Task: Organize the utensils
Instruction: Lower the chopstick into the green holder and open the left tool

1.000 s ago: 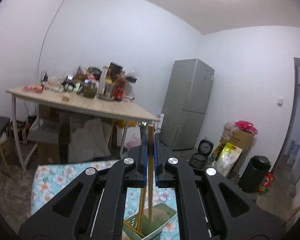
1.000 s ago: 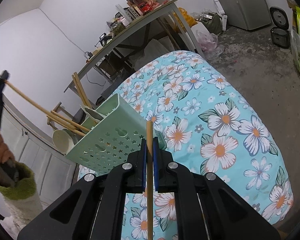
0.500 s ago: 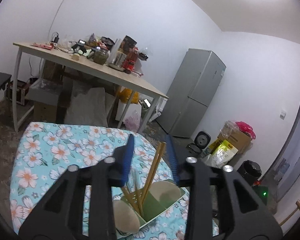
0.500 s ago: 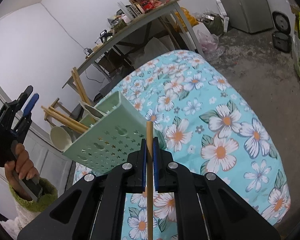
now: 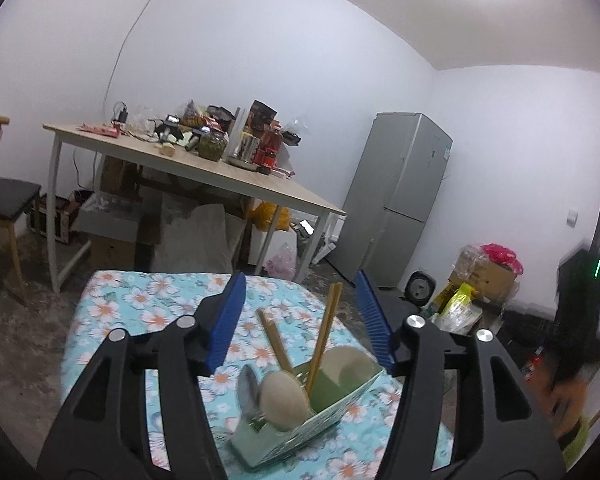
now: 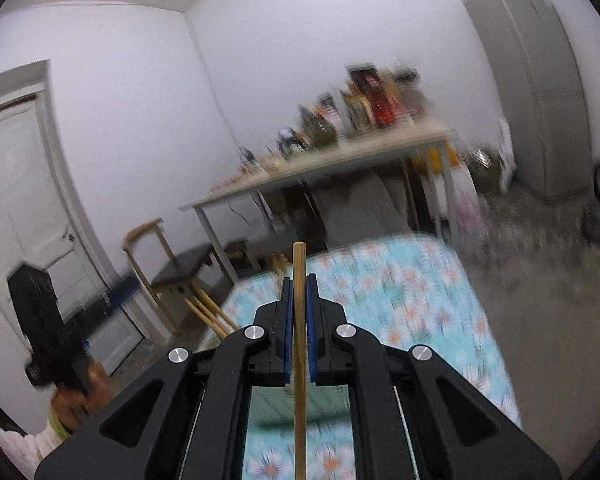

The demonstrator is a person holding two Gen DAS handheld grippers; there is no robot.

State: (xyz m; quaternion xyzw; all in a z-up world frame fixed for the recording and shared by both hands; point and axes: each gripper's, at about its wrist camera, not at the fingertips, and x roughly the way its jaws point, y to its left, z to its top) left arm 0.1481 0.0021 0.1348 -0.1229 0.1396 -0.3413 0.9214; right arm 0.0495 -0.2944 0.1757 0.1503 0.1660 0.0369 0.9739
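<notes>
Green plastic caddy point(image 5: 332, 408): stands on the floral cloth point(image 5: 148, 304) at 6 o'clock in the left wrist view, below and between the left gripper's point(image 5: 300, 312) blue pads. Contents: two wooden chopsticks point(image 5: 324, 340) leaning apart, a pale spoon bowl point(image 5: 284, 400), a metal spoon point(image 5: 248, 388), a second pale scoop point(image 5: 344, 364) in the far compartment.

Left gripper: jaws have just been opening and now stand wide; nothing pressed between the pads, the chopstick tops showing in the gap beyond them.

Right gripper point(image 6: 299, 320): jaws narrow, clamped on a single chopstick point(image 6: 299, 360) that runs upright through the pads from 6 o'clock, its tip clear above them. View blurred. Caddy partly visible under the jaws at 6 o'clock; more chopsticks point(image 6: 210, 312) jut out at 8 o'clock.

Background, left wrist view: wooden table point(image 5: 236, 184) with jars and packets at 11 o'clock; grey fridge point(image 5: 396, 200) at 2 o'clock; chair point(image 5: 4, 200) at 9 o'clock; boxes and bags point(image 5: 484, 276) at 3 o'clock. Person's hand point(image 5: 560, 396), blurred, at 4 o'clock.
</notes>
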